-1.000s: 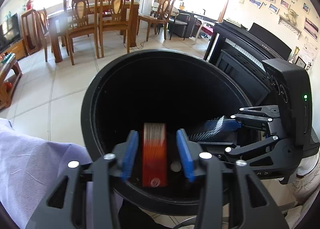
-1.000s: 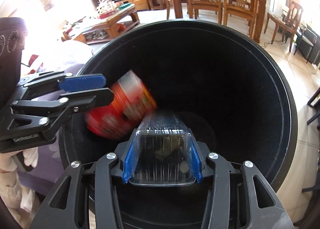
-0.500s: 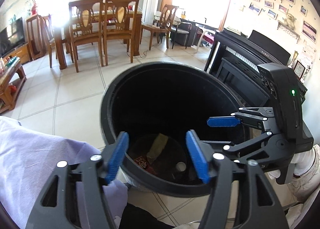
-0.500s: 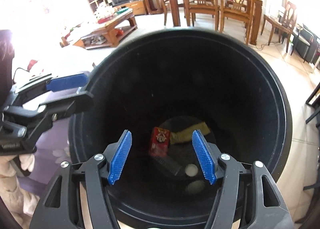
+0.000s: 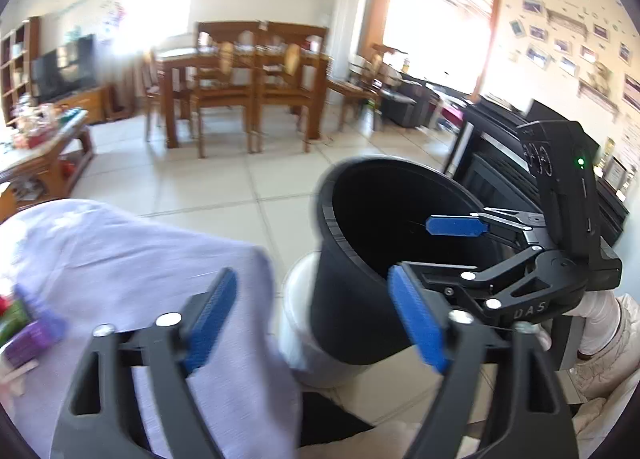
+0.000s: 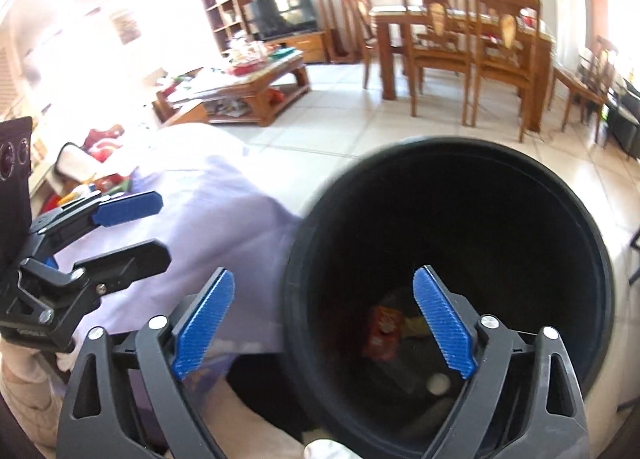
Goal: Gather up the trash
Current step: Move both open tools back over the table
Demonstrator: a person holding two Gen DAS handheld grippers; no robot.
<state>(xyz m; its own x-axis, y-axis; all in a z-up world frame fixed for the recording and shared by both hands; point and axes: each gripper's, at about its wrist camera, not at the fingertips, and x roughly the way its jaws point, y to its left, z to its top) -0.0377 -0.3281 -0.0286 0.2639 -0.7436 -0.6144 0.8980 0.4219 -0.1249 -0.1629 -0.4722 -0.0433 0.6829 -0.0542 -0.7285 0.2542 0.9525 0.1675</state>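
Left wrist view: the left gripper (image 5: 316, 323) fills the foreground with its jaws spread wide and nothing between them. Just beyond its right finger stands the black bin (image 5: 360, 299), tilted so its mouth faces up and to the right. The right gripper (image 5: 432, 255) reaches across the bin's mouth from the right, jaws likewise parted and empty. Left of the bin lies a lavender cloth (image 5: 132, 259) over the surface; at the cloth's left edge sits a purple item (image 5: 30, 339), too blurred to identify. Beyond the bin are tiled floor, a dining table (image 5: 240, 59) with chairs, and a black piano (image 5: 504, 163) to the bin's right.

Right wrist view: the right gripper (image 6: 324, 323) hangs with jaws wide, its right finger over the bin's (image 6: 560, 187) mouth and its left finger outside the rim, over the cloth. At the bottom of the bin lies the trash: a red packet (image 6: 382, 333), with a yellowish wrapper (image 6: 416, 325) just beside it and a pale round piece (image 6: 438, 383) nearer the camera. Left of the bin, the left gripper (image 6: 144, 227) hovers over the lavender cloth (image 6: 208, 211), open. A coffee table (image 6: 256, 87) stands farther off.
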